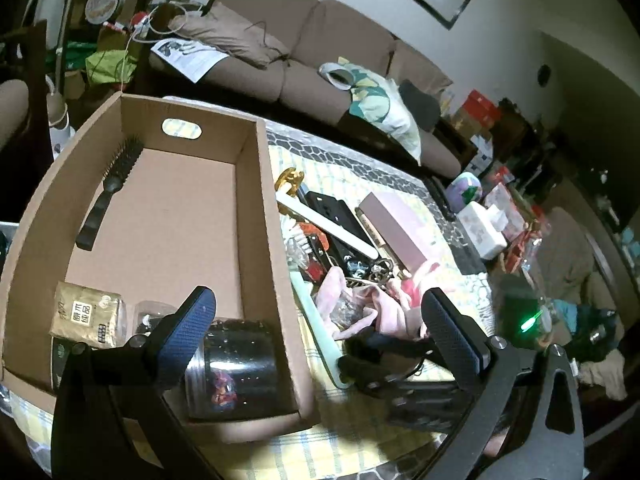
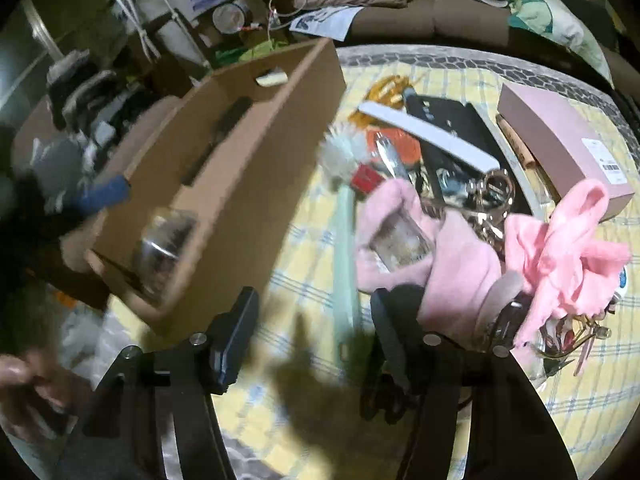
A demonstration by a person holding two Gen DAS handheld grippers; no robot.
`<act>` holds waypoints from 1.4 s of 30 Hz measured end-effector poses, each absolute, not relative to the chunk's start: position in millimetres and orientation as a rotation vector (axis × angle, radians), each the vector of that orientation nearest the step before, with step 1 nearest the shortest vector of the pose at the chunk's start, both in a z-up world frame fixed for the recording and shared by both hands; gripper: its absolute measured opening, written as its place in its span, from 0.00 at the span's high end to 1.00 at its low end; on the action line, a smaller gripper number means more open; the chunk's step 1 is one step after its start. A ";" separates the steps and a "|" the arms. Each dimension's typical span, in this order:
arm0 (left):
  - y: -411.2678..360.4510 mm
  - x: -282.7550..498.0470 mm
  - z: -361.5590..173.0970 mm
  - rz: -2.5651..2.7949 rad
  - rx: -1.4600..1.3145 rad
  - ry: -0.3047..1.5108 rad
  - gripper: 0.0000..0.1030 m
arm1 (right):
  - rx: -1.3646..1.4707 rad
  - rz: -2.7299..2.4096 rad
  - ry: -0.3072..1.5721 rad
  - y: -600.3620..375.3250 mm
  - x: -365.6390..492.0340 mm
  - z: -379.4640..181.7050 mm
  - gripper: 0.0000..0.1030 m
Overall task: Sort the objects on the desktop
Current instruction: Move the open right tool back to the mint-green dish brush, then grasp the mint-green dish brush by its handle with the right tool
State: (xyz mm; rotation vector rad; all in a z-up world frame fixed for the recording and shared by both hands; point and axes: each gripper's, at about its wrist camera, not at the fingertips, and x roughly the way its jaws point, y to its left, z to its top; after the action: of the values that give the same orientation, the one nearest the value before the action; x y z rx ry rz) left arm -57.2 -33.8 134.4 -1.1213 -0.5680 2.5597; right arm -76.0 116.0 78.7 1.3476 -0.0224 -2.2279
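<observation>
A cardboard box (image 1: 256, 200) holds a black hairbrush (image 1: 108, 192), a brown tea packet (image 1: 86, 316) and a dark jar (image 1: 236, 368) lying on its side. My left gripper (image 1: 318, 296) is open wide and straddles the box's right wall, with nothing between its fingers. To the right lies a jumbled pile: a mint-handled brush (image 2: 346, 240), pink cloth (image 2: 460, 264) around a glass jar (image 2: 400, 240), a black power strip (image 2: 452, 128) and a pink box (image 2: 560, 148). My right gripper (image 2: 315, 294) is open, the brush handle's near end between its fingers, untouched.
The box (image 2: 248, 184) stands left of the pile on a yellow checked tablecloth (image 2: 312, 360). Gold scissors (image 2: 492, 192) and a white strip (image 2: 424, 132) lie in the pile. A brown sofa (image 1: 304, 60) runs behind the table. A hand (image 2: 24, 376) shows at lower left.
</observation>
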 end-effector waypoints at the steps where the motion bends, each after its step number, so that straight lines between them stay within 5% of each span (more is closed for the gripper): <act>1: -32.5 -57.1 134.3 2.561 -1.122 -0.563 0.00 | 1.357 -2.227 -0.008 115.9 -76.4 72.6 0.46; 5: -25.4 -60.7 132.8 2.557 -1.139 -0.538 0.00 | 1.381 -2.228 0.083 108.5 -75.4 52.5 0.66; 13: -21.0 -60.9 132.1 2.547 -1.143 -0.539 0.00 | 1.408 -2.205 0.329 75.6 -71.5 32.3 0.71; 19: -33.4 -59.2 132.2 2.537 -1.139 -0.590 0.00 | 1.432 -2.027 -0.095 101.5 -76.4 34.5 0.84; 32: -13.4 -55.1 135.5 2.337 -1.097 -0.645 0.00 | 1.230 -1.832 -0.926 231.6 -67.9 85.7 0.87; 38: 38.2 -45.6 138.4 2.291 -1.119 -0.360 0.00 | 1.131 -1.929 -1.044 282.2 -64.8 105.2 0.87; 42: 49.8 -46.5 130.0 2.287 -1.167 -0.328 0.02 | 1.207 -2.049 -0.937 290.0 -70.4 105.9 0.87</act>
State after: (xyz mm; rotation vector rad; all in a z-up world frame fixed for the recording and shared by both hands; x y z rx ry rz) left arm -46.5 49.8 130.0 -1.1667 -0.3279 2.2866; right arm -70.4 290.0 105.9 1.2071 -0.9371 -2.0486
